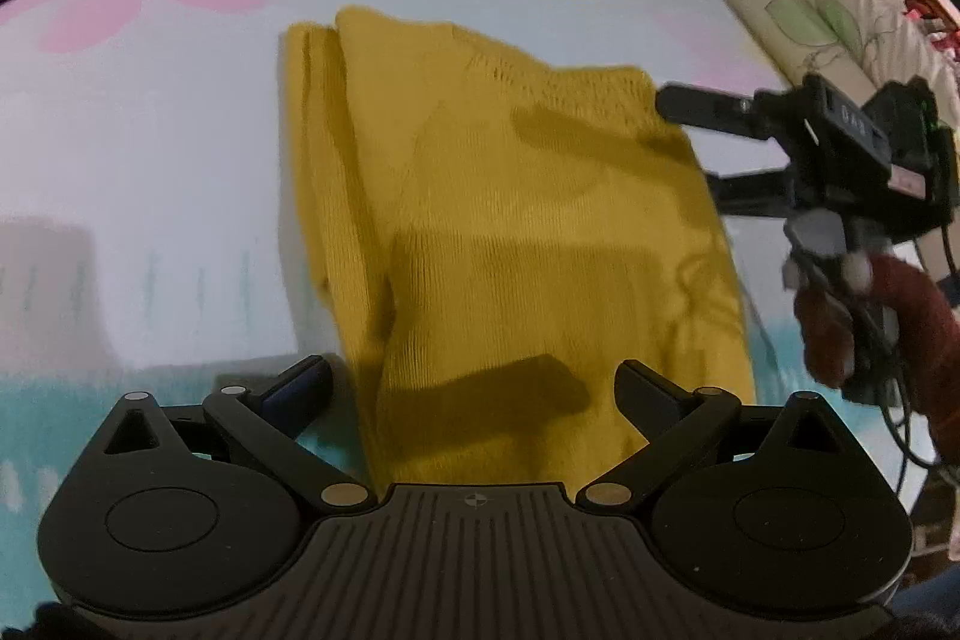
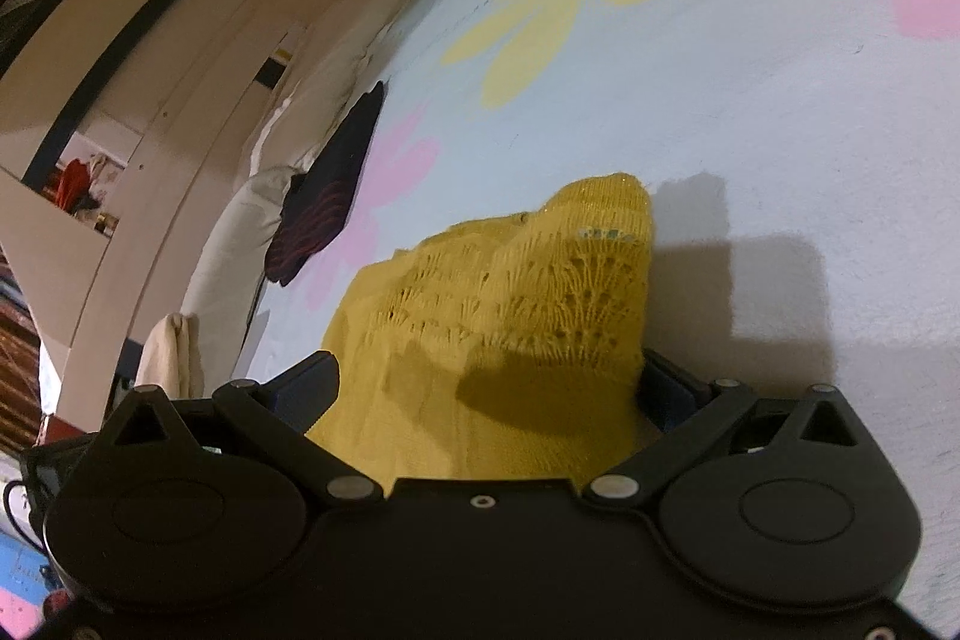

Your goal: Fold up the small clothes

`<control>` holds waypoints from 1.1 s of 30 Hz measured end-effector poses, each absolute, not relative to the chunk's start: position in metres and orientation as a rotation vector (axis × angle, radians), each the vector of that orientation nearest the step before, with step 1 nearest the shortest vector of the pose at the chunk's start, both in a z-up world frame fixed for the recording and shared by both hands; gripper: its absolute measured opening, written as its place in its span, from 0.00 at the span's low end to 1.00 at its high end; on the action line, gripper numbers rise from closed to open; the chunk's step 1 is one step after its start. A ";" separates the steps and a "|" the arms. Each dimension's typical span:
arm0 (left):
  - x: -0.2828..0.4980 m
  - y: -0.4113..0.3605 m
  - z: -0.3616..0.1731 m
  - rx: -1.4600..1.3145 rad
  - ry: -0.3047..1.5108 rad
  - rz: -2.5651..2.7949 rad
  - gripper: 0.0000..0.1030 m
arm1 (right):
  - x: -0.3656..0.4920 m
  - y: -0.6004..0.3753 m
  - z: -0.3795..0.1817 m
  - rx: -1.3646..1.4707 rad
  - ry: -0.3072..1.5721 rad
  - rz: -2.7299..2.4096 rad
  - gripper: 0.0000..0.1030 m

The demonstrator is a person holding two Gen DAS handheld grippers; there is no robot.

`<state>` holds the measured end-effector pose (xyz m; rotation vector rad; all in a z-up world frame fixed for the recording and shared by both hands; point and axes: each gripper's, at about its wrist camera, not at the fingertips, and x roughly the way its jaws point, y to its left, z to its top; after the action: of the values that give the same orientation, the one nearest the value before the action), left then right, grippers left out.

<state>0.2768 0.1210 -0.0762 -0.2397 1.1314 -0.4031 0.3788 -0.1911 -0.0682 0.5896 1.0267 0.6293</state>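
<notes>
The yellow knit top (image 1: 510, 232) lies mid-frame on the flower-print sheet (image 1: 180, 130), already partly folded. Left gripper (image 1: 474, 388) sits spread apart at its near edge, while the right gripper (image 2: 489, 379) straddles the lacy end, fingers apart too, probably lining up the next fold.

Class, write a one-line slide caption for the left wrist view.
Both open grippers, left and right, flank a folded yellow knit garment on a floral sheet.

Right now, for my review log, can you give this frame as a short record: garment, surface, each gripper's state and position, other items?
garment: mustard-yellow knitted garment, partly folded, lace-pattern band at one end
surface: pale blue flower-printed sheet
left gripper: open, fingers either side of the garment's near edge
right gripper: open, straddling the lace-pattern end
other items: dark red-striped cloth at the sheet's edge, apart from the garment
fold status: unfinished
</notes>
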 end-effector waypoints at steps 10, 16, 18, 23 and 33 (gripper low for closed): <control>0.297 0.102 -0.088 -0.453 0.977 -0.323 0.97 | 0.380 -0.186 -0.071 0.584 0.999 0.648 1.00; 0.287 0.099 -0.074 -0.407 0.955 -0.253 0.20 | 0.374 -0.185 -0.060 0.492 1.011 0.580 0.40; 0.282 0.098 -0.066 -0.407 0.954 -0.242 0.20 | 0.369 -0.186 -0.051 0.477 1.006 0.566 0.38; 0.259 0.079 -0.035 -0.341 0.920 -0.303 0.19 | 0.346 -0.181 -0.014 0.396 1.001 0.567 0.37; 0.181 0.048 -0.010 -0.324 0.921 -0.391 0.19 | 0.268 -0.218 0.029 0.411 1.032 0.520 0.37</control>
<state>0.1812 0.0476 -0.0100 -0.3244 0.9207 -0.3914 0.2681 -0.2178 0.0291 0.4109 1.0321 0.5200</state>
